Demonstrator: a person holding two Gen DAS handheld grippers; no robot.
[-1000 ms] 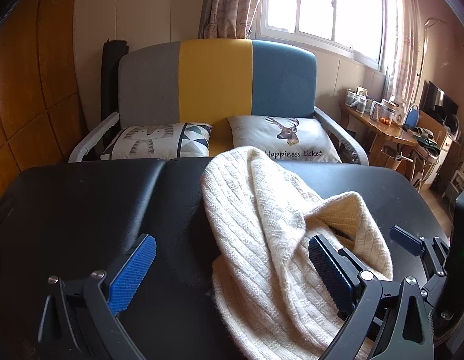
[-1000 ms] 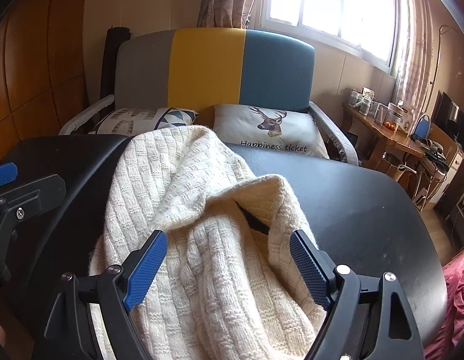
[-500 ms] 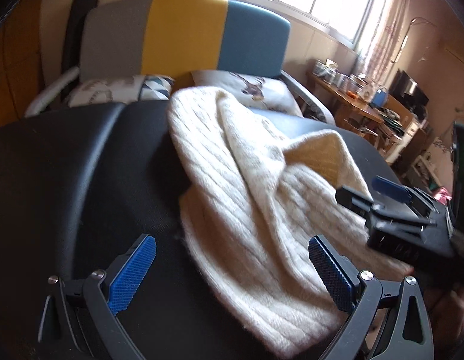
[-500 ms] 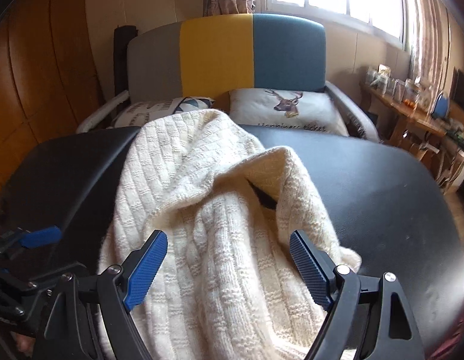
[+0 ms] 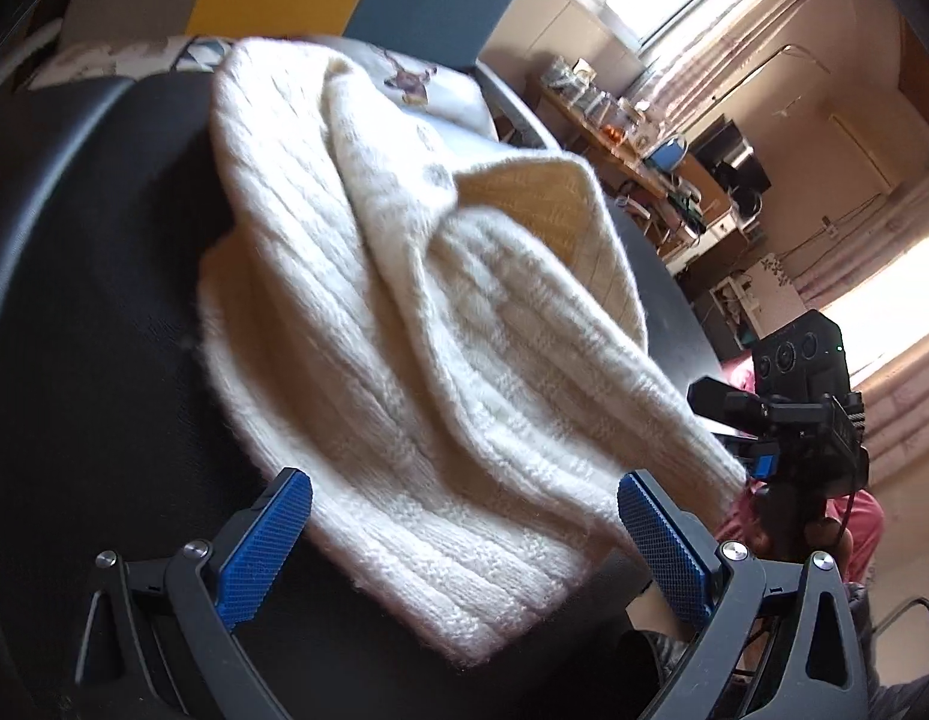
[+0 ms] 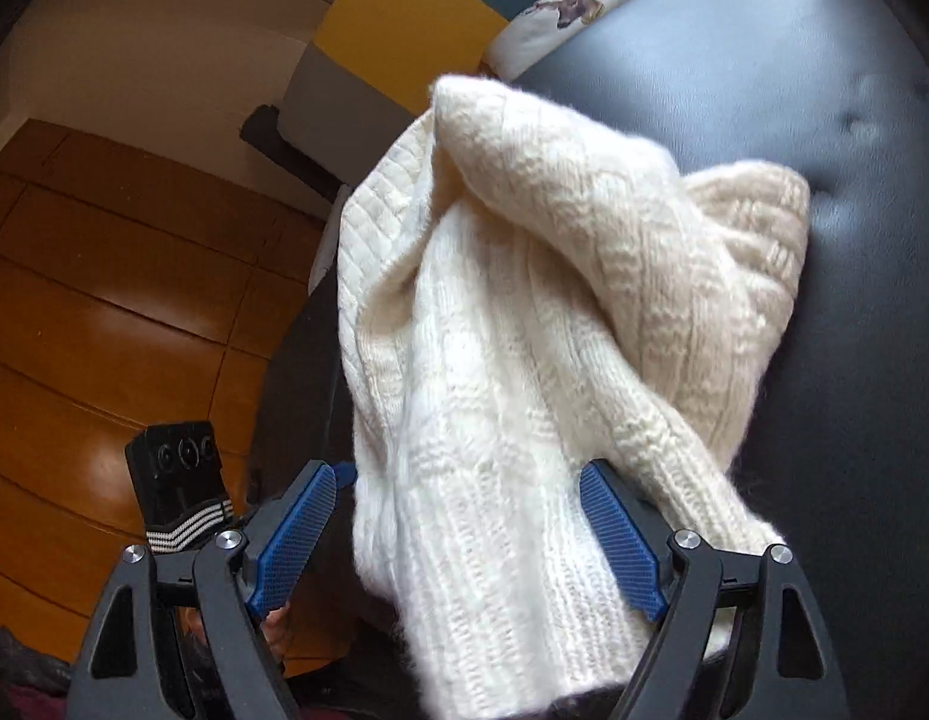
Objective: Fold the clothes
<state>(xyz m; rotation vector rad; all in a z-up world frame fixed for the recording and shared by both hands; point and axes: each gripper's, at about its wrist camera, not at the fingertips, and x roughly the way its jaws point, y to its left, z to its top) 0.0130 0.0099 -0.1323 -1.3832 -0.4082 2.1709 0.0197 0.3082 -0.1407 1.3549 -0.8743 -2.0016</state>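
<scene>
1. At the bottom of the left wrist view, the left gripper (image 5: 464, 546) has its blue-padded fingers spread wide, with the hem of the cream knit sweater (image 5: 416, 324) lying between them untouched — probably lined up to take that near edge.
2. At the bottom of the right wrist view, the right gripper (image 6: 458, 534) also has its fingers apart, straddling a bunched end of the sweater (image 6: 524, 360); neither pad presses the knit, so nothing is pinched yet.
3. Mid-frame, the sweater lies crumpled on the black padded table (image 5: 92, 330), one part flopped over the body — it likely needs spreading flat before any fold.
4. Toward the top of the frame, the deer-print cushion (image 6: 560, 12) and the colour-block sofa (image 5: 416, 0) sit just behind the table.
</scene>
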